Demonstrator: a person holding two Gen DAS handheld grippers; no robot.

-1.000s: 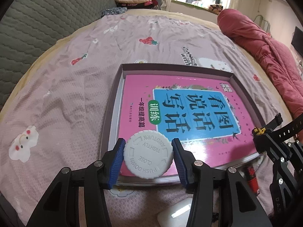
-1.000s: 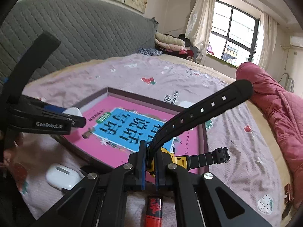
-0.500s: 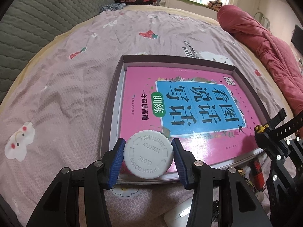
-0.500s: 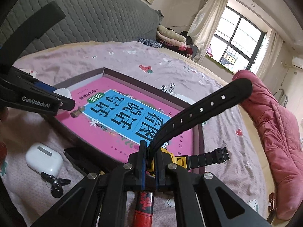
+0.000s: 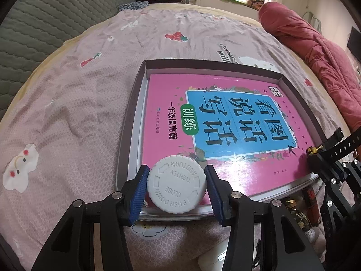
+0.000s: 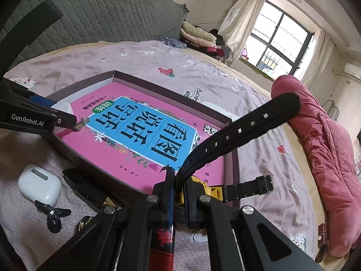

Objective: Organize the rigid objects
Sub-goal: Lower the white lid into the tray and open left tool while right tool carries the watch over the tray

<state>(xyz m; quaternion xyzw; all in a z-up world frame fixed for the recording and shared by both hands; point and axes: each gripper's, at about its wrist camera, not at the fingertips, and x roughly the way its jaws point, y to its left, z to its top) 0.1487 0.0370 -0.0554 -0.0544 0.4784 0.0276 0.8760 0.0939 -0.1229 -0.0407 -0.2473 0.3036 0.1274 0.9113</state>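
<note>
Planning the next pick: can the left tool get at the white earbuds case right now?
Probably not: the left tool is shut on a white bottle cap; the white earbuds case itself lies uncovered.

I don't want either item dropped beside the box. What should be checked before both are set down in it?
1. Left gripper clamped on the white cap: ok.
2. Right gripper shut on the black watch: ok.
3. Cap above the box, not the bedsheet: ok.
4. Bare floor in the box: not ok; the pink book nearly fills it.
5. Whole watch over the box: cannot tell.
</note>
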